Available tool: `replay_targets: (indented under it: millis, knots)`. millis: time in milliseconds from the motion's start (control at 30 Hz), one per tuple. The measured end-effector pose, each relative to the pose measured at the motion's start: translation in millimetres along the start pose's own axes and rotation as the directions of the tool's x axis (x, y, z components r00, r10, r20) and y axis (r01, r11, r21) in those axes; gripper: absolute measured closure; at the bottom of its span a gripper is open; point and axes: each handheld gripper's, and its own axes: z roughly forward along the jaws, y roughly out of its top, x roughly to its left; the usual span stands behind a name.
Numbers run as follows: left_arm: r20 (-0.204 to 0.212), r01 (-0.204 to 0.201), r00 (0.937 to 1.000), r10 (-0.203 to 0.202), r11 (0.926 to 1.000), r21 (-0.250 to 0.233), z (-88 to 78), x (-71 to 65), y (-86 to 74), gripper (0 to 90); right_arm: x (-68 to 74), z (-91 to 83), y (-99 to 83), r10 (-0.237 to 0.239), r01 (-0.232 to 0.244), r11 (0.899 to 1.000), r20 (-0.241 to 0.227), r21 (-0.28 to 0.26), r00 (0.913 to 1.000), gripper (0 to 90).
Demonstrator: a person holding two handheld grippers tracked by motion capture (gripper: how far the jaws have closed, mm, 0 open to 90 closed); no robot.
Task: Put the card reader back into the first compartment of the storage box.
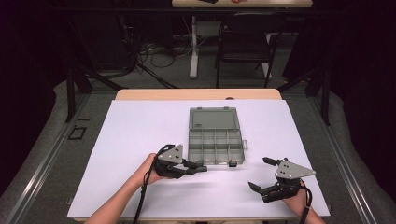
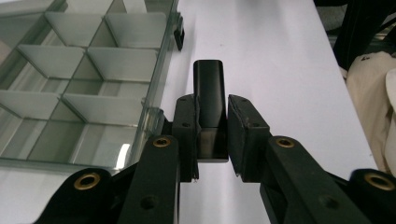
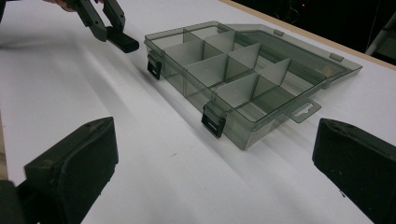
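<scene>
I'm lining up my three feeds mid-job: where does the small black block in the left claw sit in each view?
High view: the black block sticks out of the left claw, just below the organizer box's near-left corner.
Left gripper view: centre, clamped between the jaws, box at left.
Right gripper view: top left, left of the box.
Shared landmark: the box's black front latch.

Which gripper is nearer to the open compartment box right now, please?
Left. The left gripper, shut on a small black block, sits just off the compartment box's near-left corner. The right gripper, jaws open, is farther off to the box's near right.
</scene>
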Motion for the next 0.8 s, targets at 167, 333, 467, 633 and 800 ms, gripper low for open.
replay_targets:
  millis: [167, 333, 467, 633, 800]
  knots:
    - [-0.008, -0.001, 1.0, 0.001, 1.0, -0.004, 0.0, 0.7, 1.6, 74.3, 0.3, -0.3, 0.1, -0.002, 0.002, 1.0, -0.004, 0.0, 1.0, 0.0]
    - [-0.018, 0.002, 0.9998, -0.002, 0.9999, -0.012, -1.9, -0.1, 1.3, 74.3, -0.2, -0.4, 0.0, 0.0, 0.0, 1.0, 0.002, 0.001, 1.0, 0.0]
    - [-0.027, 0.003, 0.9996, -0.003, 0.9999, -0.016, -4.1, 1.0, 0.9, 74.3, -0.2, 0.3, 0.1, 0.004, -0.004, 1.0, 0.0, 0.006, 1.0, 0.0]
    - [-0.043, 0.003, 0.9991, -0.004, 0.9995, -0.031, -7.0, -0.3, 3.1, 74.3, -0.6, 1.7, -0.7, 0.003, -0.003, 1.0, 0.003, 0.008, 1.0, 0.0]
    - [-0.066, 0.018, 0.9976, -0.021, 0.9987, -0.048, -10.3, 2.5, 3.3, 74.4, 0.1, 0.0, -0.4, 0.006, -0.007, 1.0, 0.006, 0.01, 1.0, 0.0]
